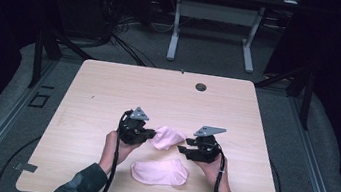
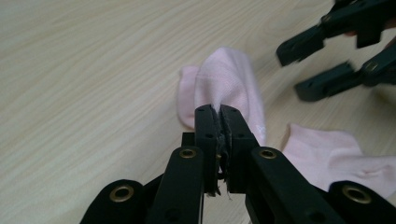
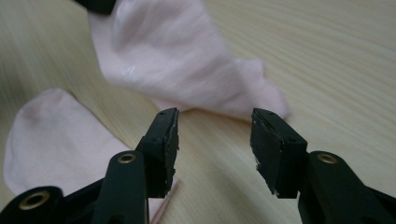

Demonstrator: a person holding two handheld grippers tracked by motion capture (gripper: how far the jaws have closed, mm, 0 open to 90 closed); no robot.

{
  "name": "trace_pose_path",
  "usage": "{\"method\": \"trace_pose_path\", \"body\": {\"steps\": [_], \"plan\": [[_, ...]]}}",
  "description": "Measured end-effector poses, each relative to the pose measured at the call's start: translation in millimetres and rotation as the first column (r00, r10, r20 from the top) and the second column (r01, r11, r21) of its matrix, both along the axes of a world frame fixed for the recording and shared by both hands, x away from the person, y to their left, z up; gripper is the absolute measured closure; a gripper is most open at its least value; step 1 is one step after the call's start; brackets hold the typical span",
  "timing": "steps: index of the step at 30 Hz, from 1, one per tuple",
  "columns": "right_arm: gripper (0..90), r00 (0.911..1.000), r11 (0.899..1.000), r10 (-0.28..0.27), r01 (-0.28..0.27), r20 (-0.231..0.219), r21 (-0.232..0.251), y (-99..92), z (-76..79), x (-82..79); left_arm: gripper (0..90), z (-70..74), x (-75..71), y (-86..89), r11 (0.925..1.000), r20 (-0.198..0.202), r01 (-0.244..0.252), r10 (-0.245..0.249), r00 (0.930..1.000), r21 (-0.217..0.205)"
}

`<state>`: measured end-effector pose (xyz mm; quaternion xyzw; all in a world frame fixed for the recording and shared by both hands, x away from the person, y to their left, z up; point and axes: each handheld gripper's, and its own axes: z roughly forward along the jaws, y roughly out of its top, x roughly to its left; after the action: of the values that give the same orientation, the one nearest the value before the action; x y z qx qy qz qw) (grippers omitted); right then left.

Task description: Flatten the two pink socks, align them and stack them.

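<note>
Nearest the person's edge of the wooden table [image 1: 93, 90], 1 pink sock [image 1: 160, 171] lies flat between the 2 forearms. Just beyond it, the left gripper [image 1: 152, 135] has its jaws pressed together on the edge of a second pink sock [image 1: 167, 137], which hangs bunched from the pinch with its far end on the table. The right gripper [image 1: 182, 145] sits just beside that sock, jaws spread with nothing between them. Farther off, a round hole [image 1: 201, 86] marks the tabletop.
</note>
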<state>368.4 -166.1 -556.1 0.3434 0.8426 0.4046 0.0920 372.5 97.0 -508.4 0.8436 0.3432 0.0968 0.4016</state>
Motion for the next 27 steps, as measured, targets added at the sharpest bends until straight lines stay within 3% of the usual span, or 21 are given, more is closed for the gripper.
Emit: {"method": "trace_pose_path", "body": {"steps": [2, 5, 11, 16, 18, 20, 23, 24, 27], "plan": [[42.6, 0.9995, 0.999, -0.028, 0.028, 0.017, -0.02, 1.8, -4.2, 5.3, 86.9, 5.1, -1.8, -2.4, 0.9999, 0.01, 0.01, -0.01, 0.9999, 0.002], [41.4, 0.9972, 0.998, -0.06, 0.059, 0.045, 0.024, -2.3, -2.7, 14.0, 86.9, 11.0, -3.6, -4.3, 0.9998, 0.023, 0.021, -0.021, 0.9995, 0.002], [34.3, 0.9994, 0.999, 0.001, -0.003, 0.034, 0.045, 2.4, 4.1, 22.1, 86.9, 24.5, -3.3, -7.1, 0.9989, 0.038, 0.04, -0.039, 0.9985, -0.025], [23.2, 0.9999, 0.997, -0.005, 0.004, 0.011, 0.083, 12.6, 7.1, 7.2, 86.9, 39.3, -0.6, -15.3, 0.9974, 0.06, 0.045, -0.042, 0.9973, -0.055], [23.4, 0.9999, 0.996, -0.007, 0.007, 0.008, 0.094, 20.1, 7.5, -0.2, 86.9, 43.7, 0.7, -19.4, 0.9966, 0.063, 0.047, -0.042, 0.9971, -0.067], [30.6, 0.9987, 0.996, -0.05, 0.049, 0.01, 0.073, 27.7, 6.7, -3.1, 86.9, 46.0, 1.9, -22.9, 0.9946, 0.062, 0.051, -0.046, 0.9971, -0.09], [56.9, 0.9908, 0.991, -0.13, 0.129, 0.038, 0.024, 33.5, 2.0, 0.6, 86.8, 46.4, 0.5, -23.5, 0.9921, 0.059, 0.044, -0.037, 0.9975, -0.118], [67.1, 0.9881, 0.989, -0.148, 0.147, 0.041, 0.028, 31.2, 1.1, 2.2, 86.8, 45.8, 0.0, -21.6, 0.9925, 0.06, 0.039, -0.032, 0.9977, -0.116], [83.2, 0.9744, 0.977, -0.212, 0.21, 0.074, 0.028, 19.7, 5.3, 3.7, 86.8, 38.1, 3.2, -10.3, 0.9892, 0.032, 0.001, 0.004, 0.9995, -0.147]]}}
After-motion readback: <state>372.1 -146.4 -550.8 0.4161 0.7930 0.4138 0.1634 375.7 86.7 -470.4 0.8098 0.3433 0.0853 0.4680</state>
